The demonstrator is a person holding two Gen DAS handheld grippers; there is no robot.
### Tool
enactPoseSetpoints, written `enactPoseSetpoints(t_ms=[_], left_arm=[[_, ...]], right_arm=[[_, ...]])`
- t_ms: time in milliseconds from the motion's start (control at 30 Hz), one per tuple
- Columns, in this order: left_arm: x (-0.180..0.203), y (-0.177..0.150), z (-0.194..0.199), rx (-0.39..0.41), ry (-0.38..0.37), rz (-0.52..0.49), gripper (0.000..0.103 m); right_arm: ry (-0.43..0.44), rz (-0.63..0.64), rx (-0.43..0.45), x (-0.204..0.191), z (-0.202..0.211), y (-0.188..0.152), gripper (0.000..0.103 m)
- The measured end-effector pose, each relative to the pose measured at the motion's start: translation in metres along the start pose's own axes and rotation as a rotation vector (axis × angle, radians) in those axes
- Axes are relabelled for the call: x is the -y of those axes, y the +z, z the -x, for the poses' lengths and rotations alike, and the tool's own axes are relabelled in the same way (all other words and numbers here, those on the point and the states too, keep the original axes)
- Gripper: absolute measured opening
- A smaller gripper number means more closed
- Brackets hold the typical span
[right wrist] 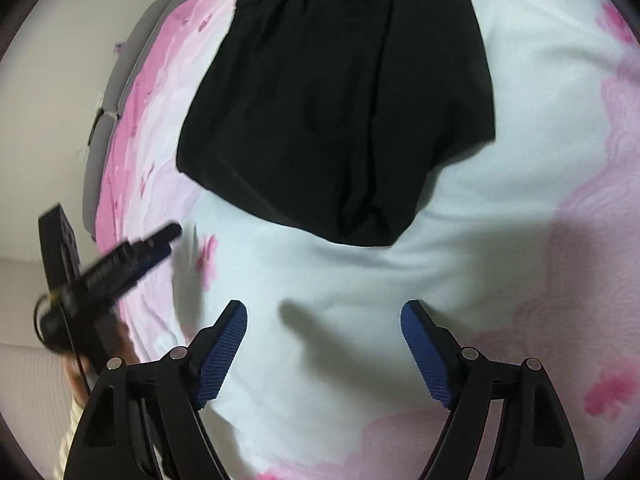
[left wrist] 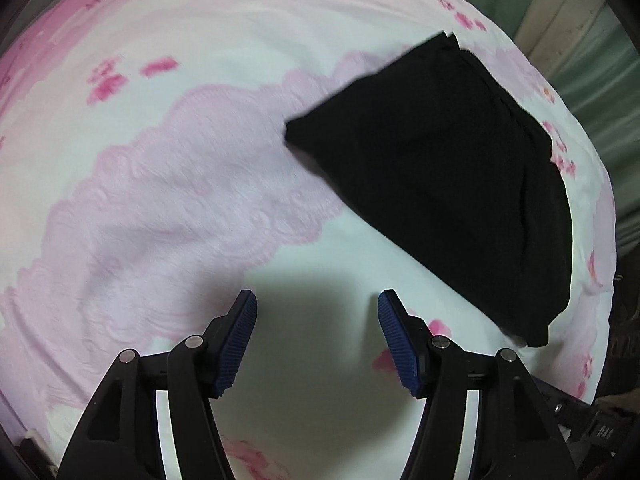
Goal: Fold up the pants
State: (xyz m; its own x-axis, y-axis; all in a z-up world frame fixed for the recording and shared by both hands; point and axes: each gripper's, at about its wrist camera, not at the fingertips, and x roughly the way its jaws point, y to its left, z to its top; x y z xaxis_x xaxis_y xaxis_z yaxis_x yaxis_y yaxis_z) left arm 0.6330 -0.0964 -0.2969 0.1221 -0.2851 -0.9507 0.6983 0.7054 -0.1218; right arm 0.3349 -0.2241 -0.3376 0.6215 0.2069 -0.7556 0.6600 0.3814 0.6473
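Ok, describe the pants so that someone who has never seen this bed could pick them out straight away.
Start from the bedspread, white with pink floral and lace-like patches, which fills both views. On its white part lie the pants, folded into a compact, layered bundle, ahead of both open grippers and touched by neither. They are the only black, unpatterned fabric on the bed.

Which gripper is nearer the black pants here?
Right, though only slightly by these views. The right gripper hangs open over the sheet just short of the pants. The left gripper, also open, sits off to their side, touching nothing.
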Motion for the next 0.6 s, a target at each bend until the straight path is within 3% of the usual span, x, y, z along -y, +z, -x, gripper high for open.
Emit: enactPoseSetpoints(t_ms=[100,333,600], left_arm=[[0.002,0.01,-0.009,0.01,-0.047,0.036,0.062],[-0.017,0.053,-0.036,0.035,-0.237,0.262,0.062],[-0.022,0.08,-0.059,0.056,-0.327,0.363,0.063]], right_arm=[[0.034,-0.044,0.031,0.003,-0.004,0.005,0.084],[0.108,-0.14,0.116,0.01,-0.01,0.028,0.084],[0.089,-0.104,0.14,0.004,-0.014,0.045,0.082]])
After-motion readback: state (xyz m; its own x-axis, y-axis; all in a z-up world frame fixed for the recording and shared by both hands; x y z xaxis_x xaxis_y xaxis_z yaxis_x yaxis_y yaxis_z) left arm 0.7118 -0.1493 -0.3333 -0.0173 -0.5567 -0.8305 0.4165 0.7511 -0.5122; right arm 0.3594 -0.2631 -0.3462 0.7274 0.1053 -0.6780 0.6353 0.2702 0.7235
